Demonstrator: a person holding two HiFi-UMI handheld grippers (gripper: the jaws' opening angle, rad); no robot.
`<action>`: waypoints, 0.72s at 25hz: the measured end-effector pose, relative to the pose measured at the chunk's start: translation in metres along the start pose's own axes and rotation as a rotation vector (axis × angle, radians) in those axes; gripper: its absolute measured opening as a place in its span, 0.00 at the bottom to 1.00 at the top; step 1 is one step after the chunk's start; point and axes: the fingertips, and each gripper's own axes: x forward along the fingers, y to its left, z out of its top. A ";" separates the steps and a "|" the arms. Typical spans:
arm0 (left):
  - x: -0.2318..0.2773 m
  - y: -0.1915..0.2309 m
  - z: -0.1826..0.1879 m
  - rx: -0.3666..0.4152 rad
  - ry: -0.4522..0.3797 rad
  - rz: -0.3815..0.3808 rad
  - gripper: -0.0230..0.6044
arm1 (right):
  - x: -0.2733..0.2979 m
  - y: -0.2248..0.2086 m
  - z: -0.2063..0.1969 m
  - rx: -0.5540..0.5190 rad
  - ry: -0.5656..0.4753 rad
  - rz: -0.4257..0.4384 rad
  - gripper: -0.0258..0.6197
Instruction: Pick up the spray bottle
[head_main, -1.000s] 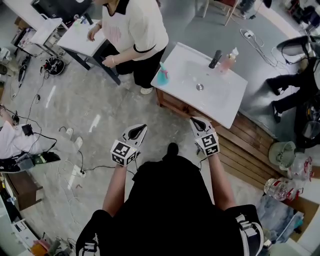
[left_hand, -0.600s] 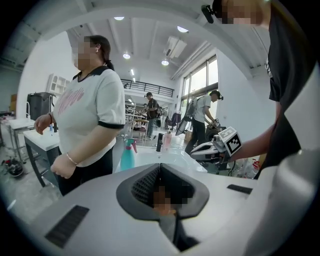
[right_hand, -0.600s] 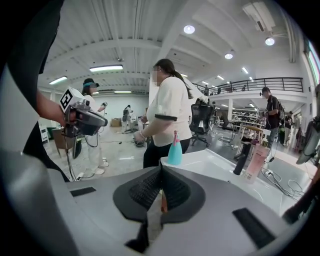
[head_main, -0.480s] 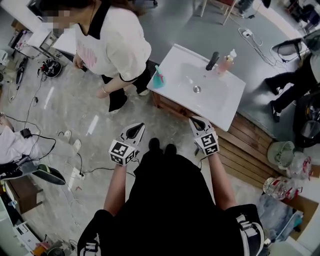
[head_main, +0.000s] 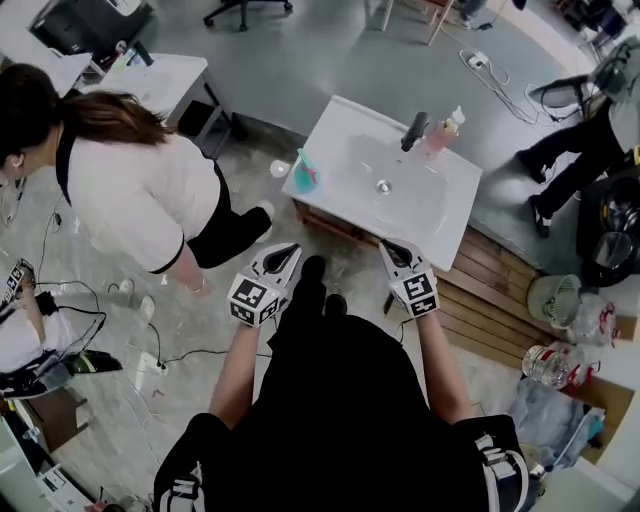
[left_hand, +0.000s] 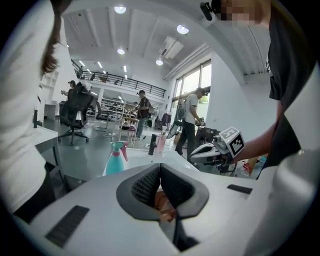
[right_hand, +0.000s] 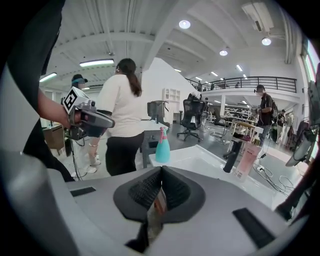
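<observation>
The spray bottle (head_main: 306, 176) is teal with a pink trigger and stands upright on the near left corner of the white sink counter (head_main: 455, 215). It also shows in the left gripper view as the spray bottle (left_hand: 115, 159) and in the right gripper view as the spray bottle (right_hand: 162, 147), ahead of the jaws and out of reach. My left gripper (head_main: 287, 251) and right gripper (head_main: 392, 246) are held side by side in front of the counter. The jaws of my left gripper (left_hand: 160, 168) and my right gripper (right_hand: 161, 173) meet with nothing between them.
A black faucet (head_main: 413, 130) and a pink soap bottle (head_main: 442, 134) stand at the counter's far edge. A person in a white top (head_main: 140, 200) bends over close on the left. Wooden decking (head_main: 500, 290), a fan (head_main: 560, 300) and floor cables (head_main: 150, 350) surround the sink.
Both grippers have moved closer to the sink counter. The person in the white top has walked from behind the counter round to my left.
</observation>
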 end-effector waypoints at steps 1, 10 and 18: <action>0.007 0.006 0.004 0.004 0.000 -0.010 0.07 | 0.005 -0.004 0.003 0.002 0.002 -0.002 0.07; 0.052 0.039 0.022 0.007 0.004 -0.086 0.07 | 0.045 -0.028 0.020 0.007 0.025 -0.016 0.07; 0.075 0.066 0.026 0.008 0.033 -0.127 0.07 | 0.070 -0.044 0.025 0.026 0.047 -0.035 0.07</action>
